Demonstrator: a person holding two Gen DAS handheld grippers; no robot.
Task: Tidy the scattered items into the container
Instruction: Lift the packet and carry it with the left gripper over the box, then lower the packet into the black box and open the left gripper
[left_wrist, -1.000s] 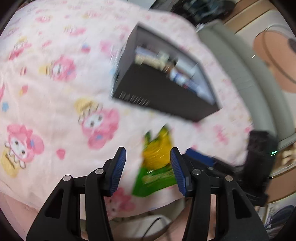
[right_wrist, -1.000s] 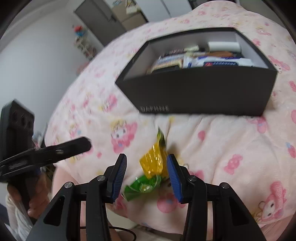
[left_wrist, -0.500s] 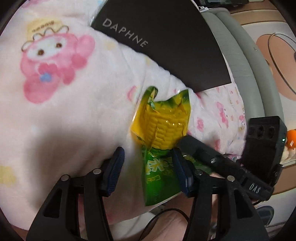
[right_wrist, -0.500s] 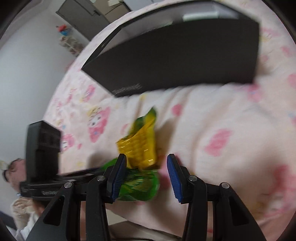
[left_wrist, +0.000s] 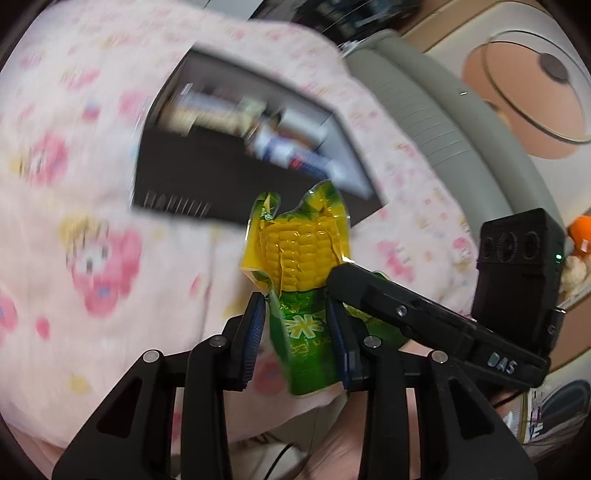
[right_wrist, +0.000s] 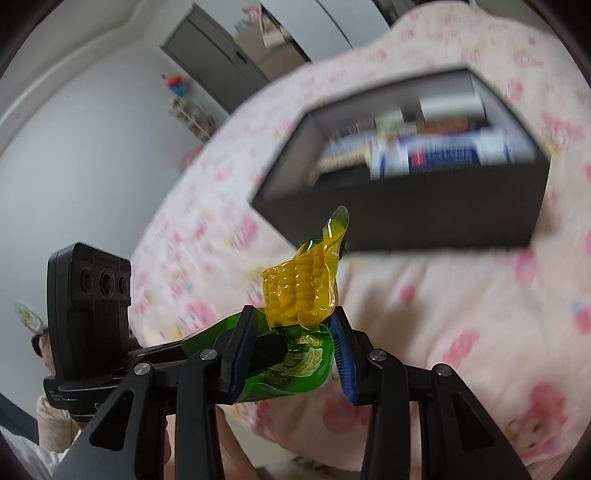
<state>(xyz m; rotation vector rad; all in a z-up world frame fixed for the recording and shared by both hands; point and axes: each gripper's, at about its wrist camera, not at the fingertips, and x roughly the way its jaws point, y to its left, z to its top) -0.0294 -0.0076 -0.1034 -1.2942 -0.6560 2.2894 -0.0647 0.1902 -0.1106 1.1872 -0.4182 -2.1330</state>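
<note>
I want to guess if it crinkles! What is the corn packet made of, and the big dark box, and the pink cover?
Corn packet: looks like thin glossy plastic film; it shines, wrinkles, and clings to the kernels.
Dark box: probably stiff cardboard with a matte finish; flat straight walls, no shine, though blurred.
Pink cover: seems soft fleecy fabric; it puffs and folds, with a printed cartoon pattern.

Left tool (left_wrist: 297, 347): black plastic arms w/ silver screws, ribbed blue pads. Right tool (right_wrist: 295, 349): same build; in the left view its black camera block at 3 o'clock has three lenses, green LED, "DAS" marking. Pale sleeve (right_wrist: 51, 424) at 8 o'clock.
</note>
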